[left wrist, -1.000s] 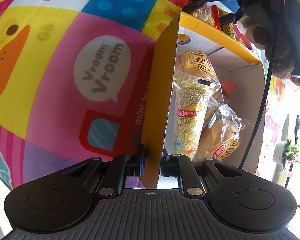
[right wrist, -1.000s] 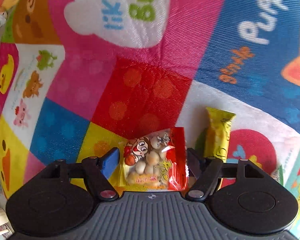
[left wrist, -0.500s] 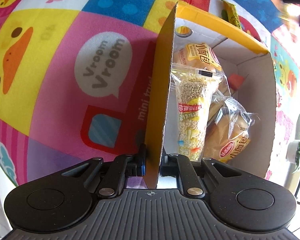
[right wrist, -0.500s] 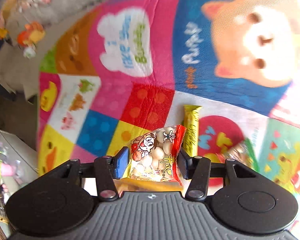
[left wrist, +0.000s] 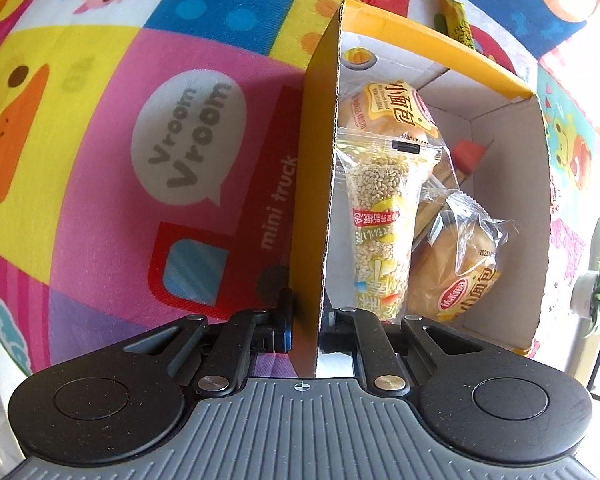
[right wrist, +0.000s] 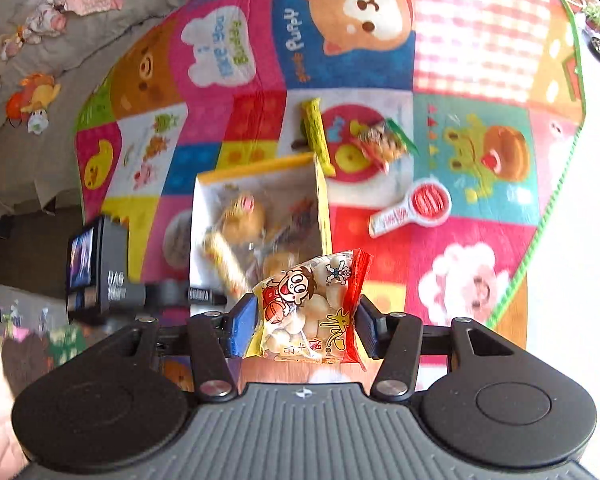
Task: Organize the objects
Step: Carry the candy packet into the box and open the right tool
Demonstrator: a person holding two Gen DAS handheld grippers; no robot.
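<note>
**Snack bag on its way to the box**

The right gripper (right wrist: 306,326) has its jaws clamped on the red cartoon-printed snack bag (right wrist: 310,308), above the colourful play mat (right wrist: 480,208); the left gripper (left wrist: 304,330) pinches the wall of the yellow cardboard box (left wrist: 320,184) narrowly; best to centre the bag over the box's free corner, clear of the packed buns, before letting go.

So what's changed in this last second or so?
The right gripper closed on the red snack bag and lifted it off the mat to above the box. The left gripper stays clamped on the box wall; the snacks inside haven't moved.
</note>
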